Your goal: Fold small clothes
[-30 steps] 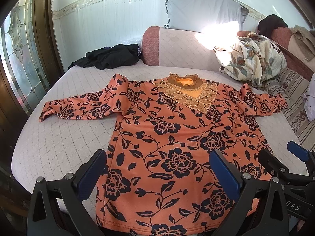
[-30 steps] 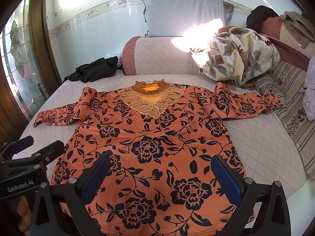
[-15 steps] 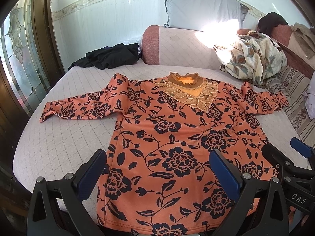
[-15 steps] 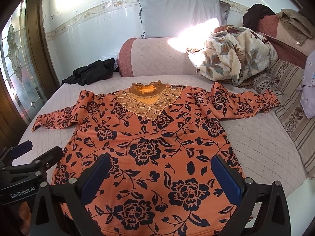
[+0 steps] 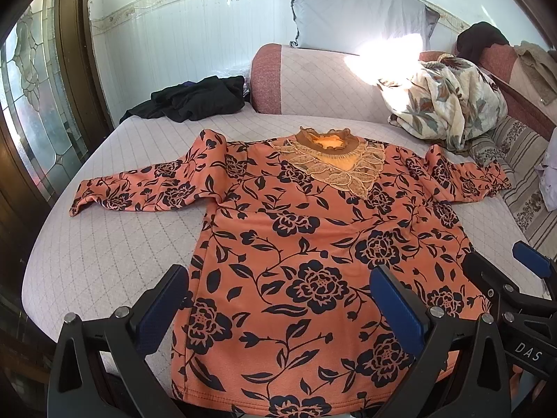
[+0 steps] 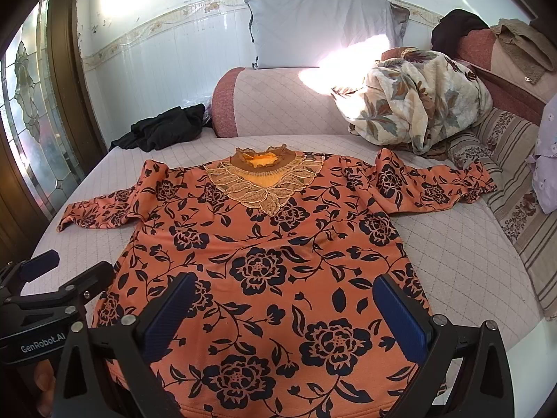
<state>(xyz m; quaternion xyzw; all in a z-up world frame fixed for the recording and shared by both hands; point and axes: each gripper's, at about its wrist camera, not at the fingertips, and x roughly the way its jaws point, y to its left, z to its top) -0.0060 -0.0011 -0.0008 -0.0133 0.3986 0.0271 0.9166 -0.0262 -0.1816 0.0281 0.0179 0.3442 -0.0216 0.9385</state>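
bed [image 5: 104, 244]: pale quilted cover | orange floral top [image 5: 313, 244] spread flat, hem down by the fingers, both sleeves out sideways | black clothes [image 5: 195, 99] bunched way past the left finger | floral quilt [image 5: 445, 101] heaped far right

orange floral top [image 5: 306, 244]: hem cut off by bottom edge in both views | right gripper [image 5: 504, 278]: mostly outside the left view's right edge | black garment [image 6: 163, 132]: kind too crumpled to tell
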